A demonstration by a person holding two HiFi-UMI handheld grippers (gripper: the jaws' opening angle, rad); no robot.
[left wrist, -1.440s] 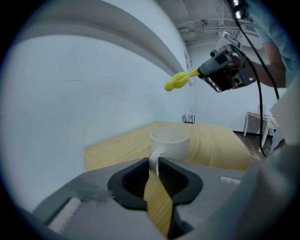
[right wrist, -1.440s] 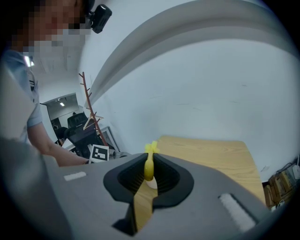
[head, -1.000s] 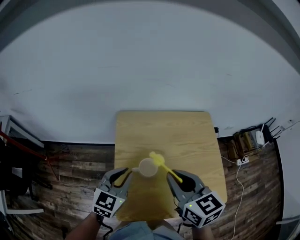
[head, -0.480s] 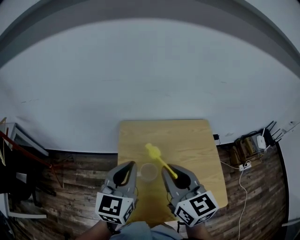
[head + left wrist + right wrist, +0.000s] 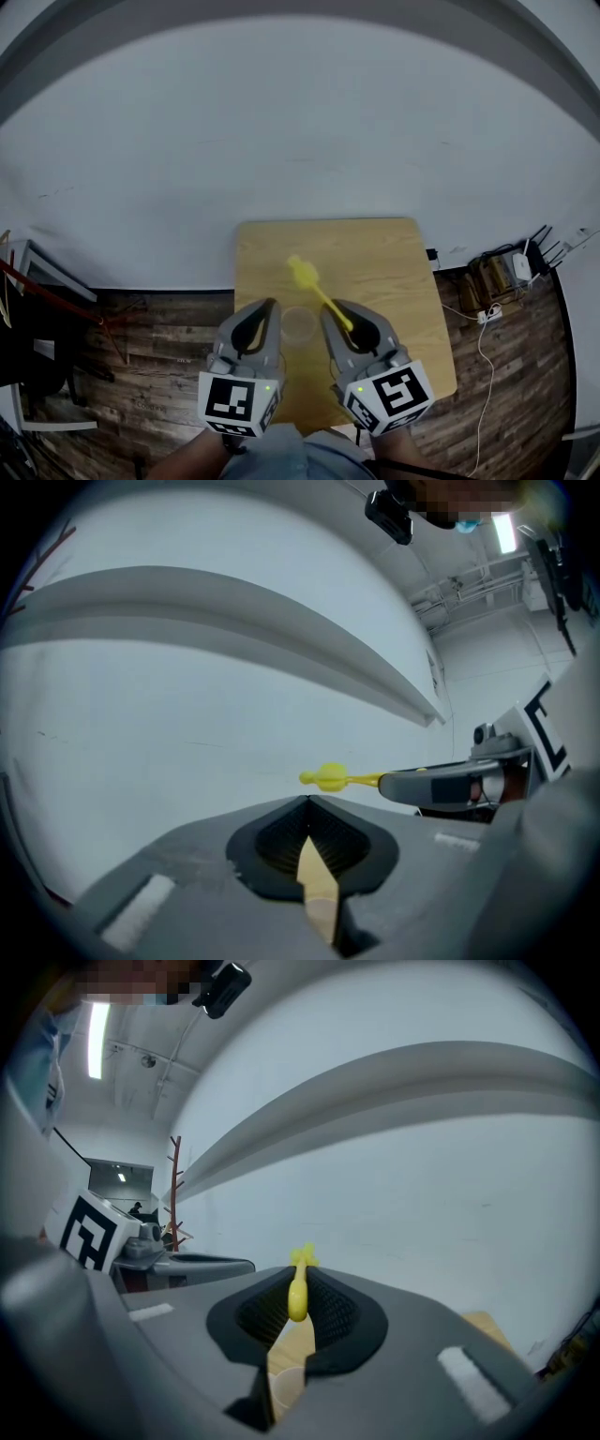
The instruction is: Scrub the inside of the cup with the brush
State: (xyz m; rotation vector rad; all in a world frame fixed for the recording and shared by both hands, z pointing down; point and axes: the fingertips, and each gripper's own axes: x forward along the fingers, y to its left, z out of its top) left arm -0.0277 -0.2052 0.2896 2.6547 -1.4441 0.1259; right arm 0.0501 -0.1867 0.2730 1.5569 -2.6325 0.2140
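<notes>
A pale cup (image 5: 298, 325) stands upright on the wooden table (image 5: 375, 272), between my two grippers and below them. My left gripper (image 5: 266, 311) is raised to the left of the cup, shut, with nothing between its jaws (image 5: 307, 801). My right gripper (image 5: 330, 311) is shut on the handle of a yellow brush (image 5: 314, 289). The brush head points away from me, up and to the left, above the table and clear of the cup. In the right gripper view the handle (image 5: 298, 1297) sits between the pads. In the left gripper view the brush head (image 5: 328, 777) sticks out from the right gripper (image 5: 450, 787).
The table is small, with its edges close on all sides. A white wall rises behind it, and dark plank floor (image 5: 159, 328) lies around it. A power strip with cables (image 5: 487, 314) lies on the floor at the right. A rack (image 5: 37, 281) stands at the left.
My left gripper has come off the cup's handle and shut empty. Both grippers have risen and drawn back toward me. The brush has lifted away from the cup's mouth.
</notes>
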